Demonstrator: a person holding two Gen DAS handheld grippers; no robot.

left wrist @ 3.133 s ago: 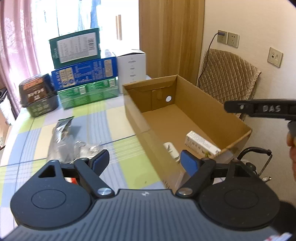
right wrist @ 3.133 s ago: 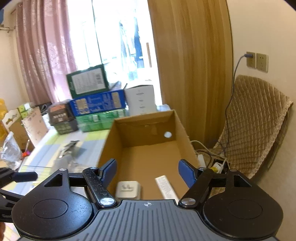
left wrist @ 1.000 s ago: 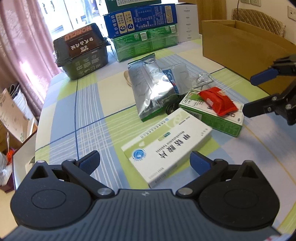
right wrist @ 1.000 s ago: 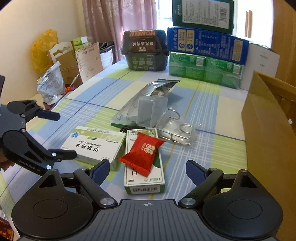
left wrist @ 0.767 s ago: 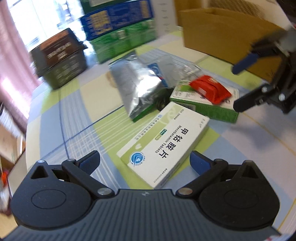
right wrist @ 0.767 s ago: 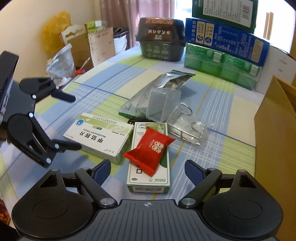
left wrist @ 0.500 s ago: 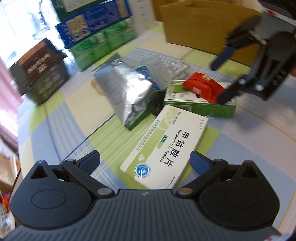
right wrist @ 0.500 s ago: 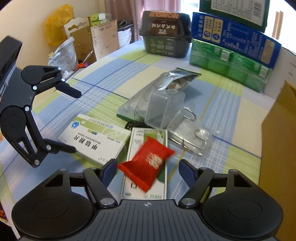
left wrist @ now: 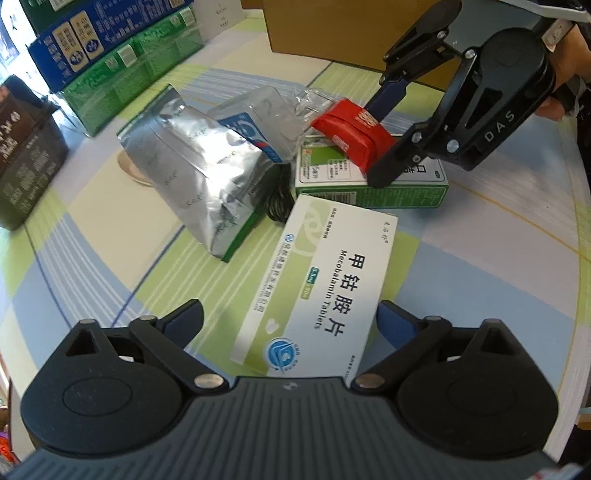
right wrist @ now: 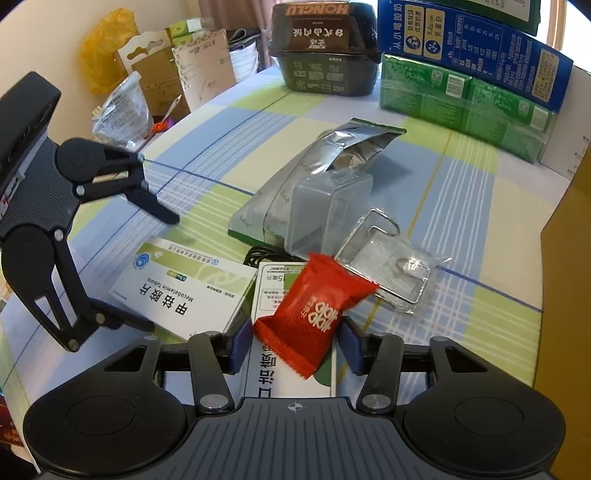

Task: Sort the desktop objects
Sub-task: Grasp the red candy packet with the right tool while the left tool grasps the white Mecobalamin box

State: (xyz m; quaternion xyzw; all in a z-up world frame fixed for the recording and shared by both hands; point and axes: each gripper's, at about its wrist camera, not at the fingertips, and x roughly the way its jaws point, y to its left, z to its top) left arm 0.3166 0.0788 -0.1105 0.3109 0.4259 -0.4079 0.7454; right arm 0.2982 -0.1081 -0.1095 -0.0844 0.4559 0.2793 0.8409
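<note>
A red snack packet (right wrist: 314,314) lies on a green-and-white medicine box (right wrist: 291,373). My right gripper (right wrist: 295,347) is open, its fingers on either side of the packet's near end; it also shows in the left wrist view (left wrist: 388,133) over the packet (left wrist: 351,136). A white Mecobalamin tablet box (left wrist: 317,284) lies flat on the table. My left gripper (left wrist: 288,325) is open, with the box's near end between its fingers; it also shows in the right wrist view (right wrist: 159,273).
A silver foil bag (left wrist: 195,166), a clear plastic box (right wrist: 325,214) and a clear blister pack (right wrist: 388,262) lie behind. Stacked green and blue cartons (right wrist: 469,74) and a black noodle tub (right wrist: 325,48) stand at the back. A cardboard box (left wrist: 340,33) stands on the right.
Both grippers have swung from the cardboard box down to the table. The left closed in on the white tablet box, the right on the red packet; its fingers have narrowed.
</note>
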